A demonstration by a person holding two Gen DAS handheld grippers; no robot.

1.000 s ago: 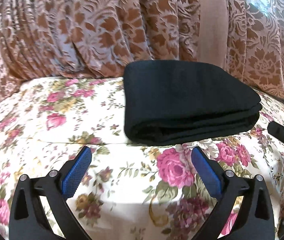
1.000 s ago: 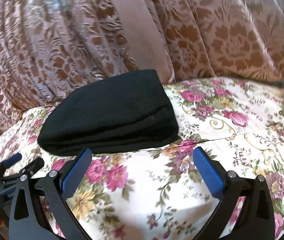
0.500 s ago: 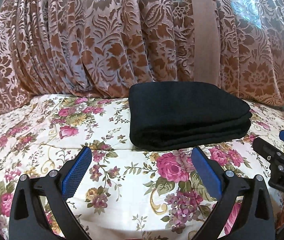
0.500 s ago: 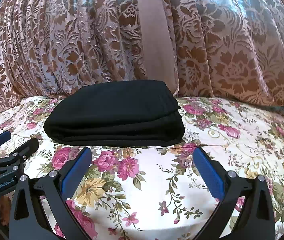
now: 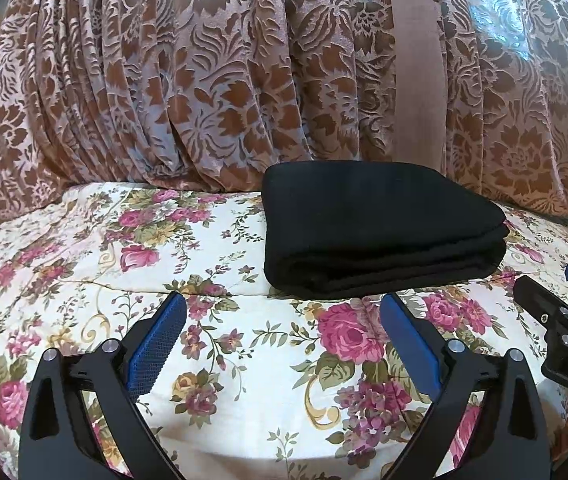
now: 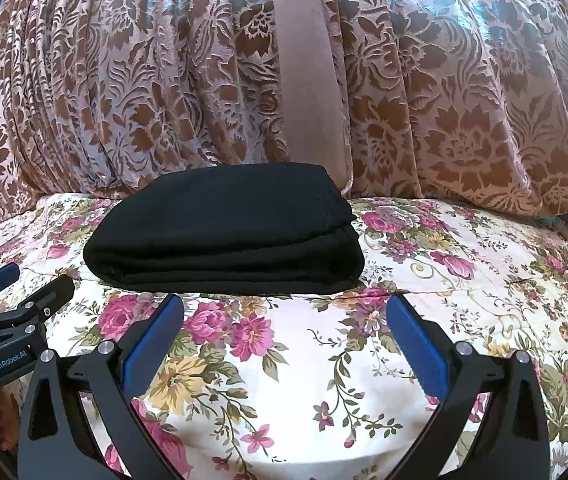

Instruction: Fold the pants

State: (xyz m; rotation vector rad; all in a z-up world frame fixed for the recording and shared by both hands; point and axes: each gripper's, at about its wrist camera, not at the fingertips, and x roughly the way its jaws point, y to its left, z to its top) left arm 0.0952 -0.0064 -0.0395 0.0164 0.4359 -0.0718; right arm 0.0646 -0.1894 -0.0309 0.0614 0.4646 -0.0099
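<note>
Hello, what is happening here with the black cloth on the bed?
A person holds a two-finger gripper in each hand, and the job is folding pants. The black pants already lie folded in a neat, layered stack on the floral bedsheet, just in front of the brown patterned curtain. The left gripper and the right gripper are both open, empty, and short of the stack, not touching it. The folding looks finished.
</note>
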